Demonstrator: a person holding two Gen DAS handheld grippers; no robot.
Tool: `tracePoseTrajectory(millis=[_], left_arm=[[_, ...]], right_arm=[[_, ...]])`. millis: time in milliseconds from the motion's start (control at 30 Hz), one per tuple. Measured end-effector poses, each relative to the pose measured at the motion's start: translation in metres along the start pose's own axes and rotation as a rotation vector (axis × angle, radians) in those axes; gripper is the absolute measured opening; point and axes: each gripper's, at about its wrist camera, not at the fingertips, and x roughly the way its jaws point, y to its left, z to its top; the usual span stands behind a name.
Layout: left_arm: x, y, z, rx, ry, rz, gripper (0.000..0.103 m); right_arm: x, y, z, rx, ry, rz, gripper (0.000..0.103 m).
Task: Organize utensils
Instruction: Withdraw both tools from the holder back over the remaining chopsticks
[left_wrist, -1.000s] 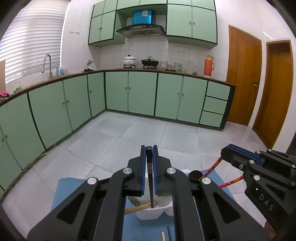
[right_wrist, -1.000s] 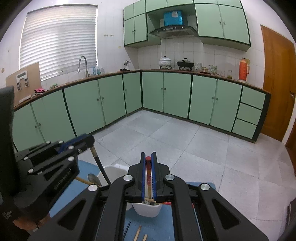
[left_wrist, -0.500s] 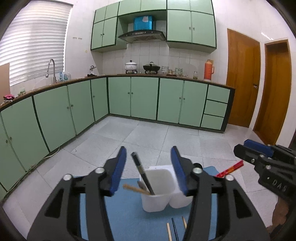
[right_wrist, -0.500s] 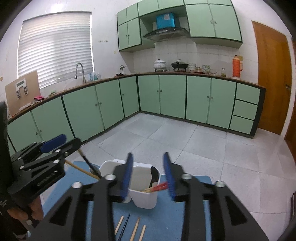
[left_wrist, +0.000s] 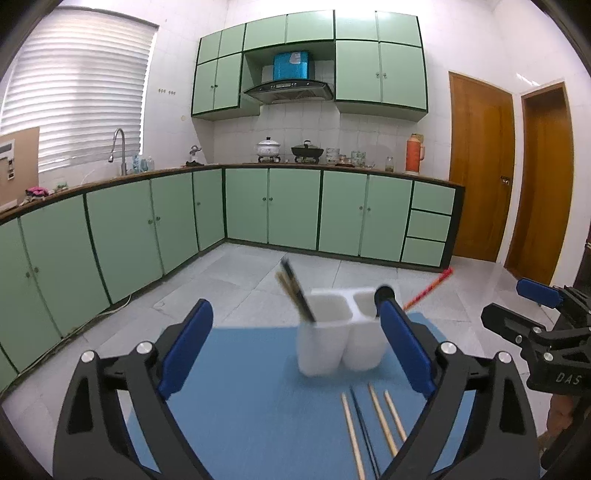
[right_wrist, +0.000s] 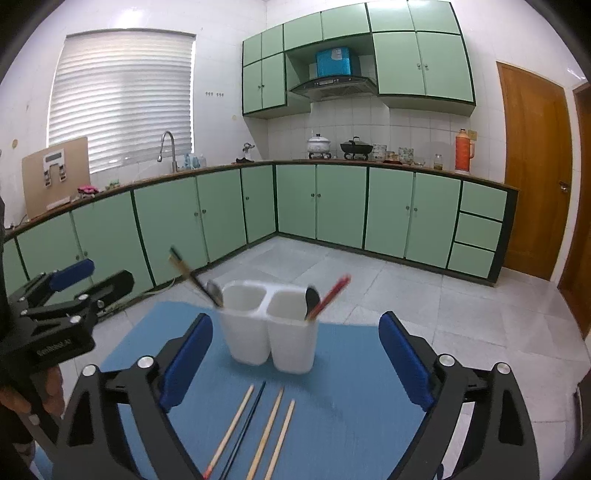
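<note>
Tongs on both sides stand wide, their jaws having just been opening, and neither has hold of anything. The left tongs (left_wrist: 295, 343) point slightly downward over the blue mat (left_wrist: 240, 387); the white holder (left_wrist: 341, 336) shows between their blue pads (left_wrist: 186, 343) but sits farther off, untouched. The right tongs (right_wrist: 295, 347) tilt down the same way, with the holder (right_wrist: 273, 328) and the loose chopsticks in the gap ahead of them, clear of the pads (right_wrist: 404, 362).

The holder has two compartments and stands upright on the mat (right_wrist: 351, 387), which covers the desk. In the left compartment a dark chopstick (right_wrist: 190, 275) and a spoon (right_wrist: 214, 291) lean out to the left. In the right compartment a black spoon (right_wrist: 312, 299) and a red chopstick (right_wrist: 330, 293) lean to the right.

On the mat in front of the holder lie four chopsticks (right_wrist: 267, 428) nearly side by side: three pale wooden ones and a dark one (right_wrist: 243, 424), second from the left.

The left tongs appear at the left edge of the right wrist view, with a hand (right_wrist: 35, 395) gripping their handle from below. The right tongs appear at the right edge of the left wrist view, pointing inward towards the holder.
</note>
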Motion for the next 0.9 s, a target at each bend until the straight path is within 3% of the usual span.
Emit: tracePoseTrajectory(millis=[533, 900], left_arm=[[-0.046, 0.007, -0.098, 0.033, 0.201, 0.003, 0.090], [-0.062, -0.006, -0.149, 0.070, 0.295, -0.003, 0.090]], right_arm=[[-0.028, 0.006, -0.120, 0.101, 0.191, -0.036, 0.092], [-0.035, 0.026, -0.186, 0.092, 0.303, -0.034, 0.070]])
